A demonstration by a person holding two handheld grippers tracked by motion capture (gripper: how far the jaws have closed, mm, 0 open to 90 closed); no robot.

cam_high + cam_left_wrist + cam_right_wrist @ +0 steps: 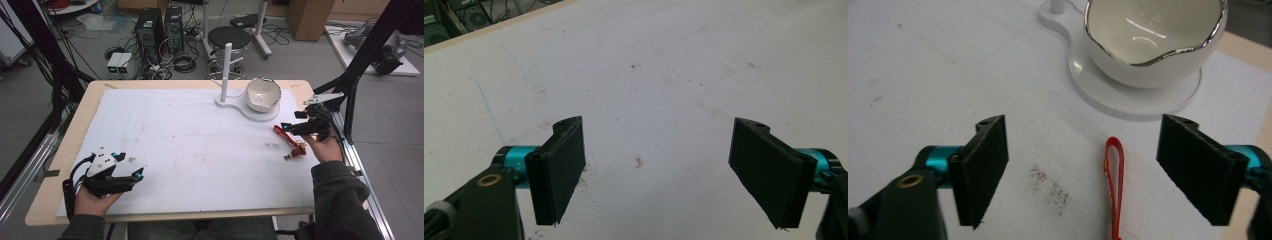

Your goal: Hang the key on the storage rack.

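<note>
Hovering with jaws wide and empty, the right gripper [1083,170] frames the red strap loop [1114,180], which lies flat on the white mat [190,140] just short of the bowl [1153,40]. Best to straddle the loop squarely, descend, then pinch. The left gripper [656,167] rests open, well apart.

Beyond your tabletop [65,150], with its pale wood rim and white sheet, you see a grey floor [305,60] strewn with cables. Two black computer towers [159,27] stand at the back, a round black stool [229,37] beside them, and a cardboard box [310,17] farther right.
</note>
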